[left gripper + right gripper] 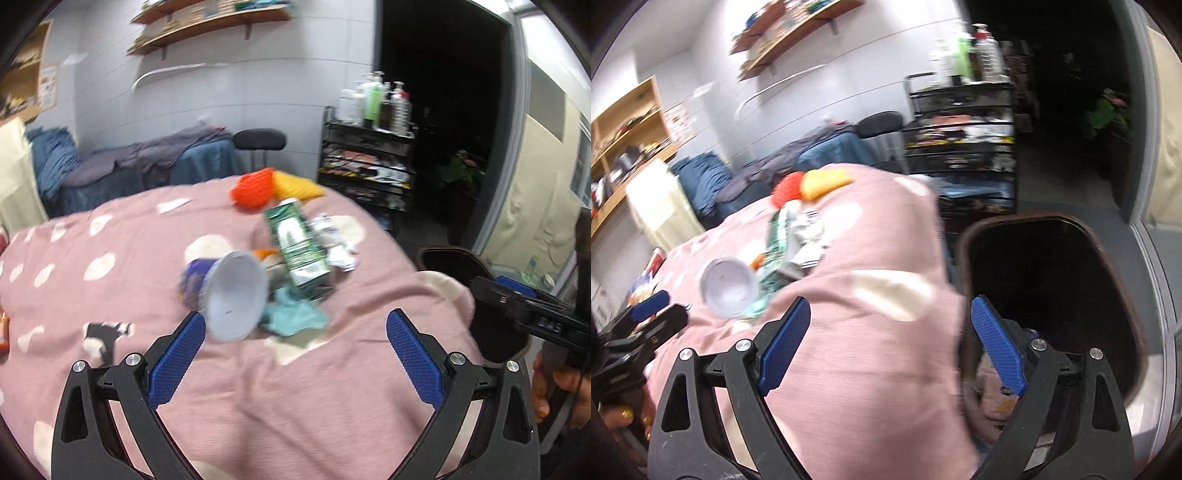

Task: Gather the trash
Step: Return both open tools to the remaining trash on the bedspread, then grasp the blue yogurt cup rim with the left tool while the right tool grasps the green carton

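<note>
A pile of trash lies on the pink spotted blanket (110, 288). In it are a purple paper cup (231, 293) on its side with its white mouth toward me, a green carton (297, 245), crumpled silver wrappers (334, 240) and a teal tissue (293, 315). My left gripper (295, 354) is open and empty just in front of the cup. My right gripper (890, 347) is open and empty over the bed's right edge, beside a dark trash bin (1049, 280). The cup (727, 288) and carton (777, 240) also show in the right wrist view.
A red mesh item (253, 188) and a yellow one (295, 184) lie behind the pile. A black cart (367, 162) with bottles stands beyond the bed. The bin (454, 262) stands at the bed's right. Some trash (997, 391) lies inside the bin.
</note>
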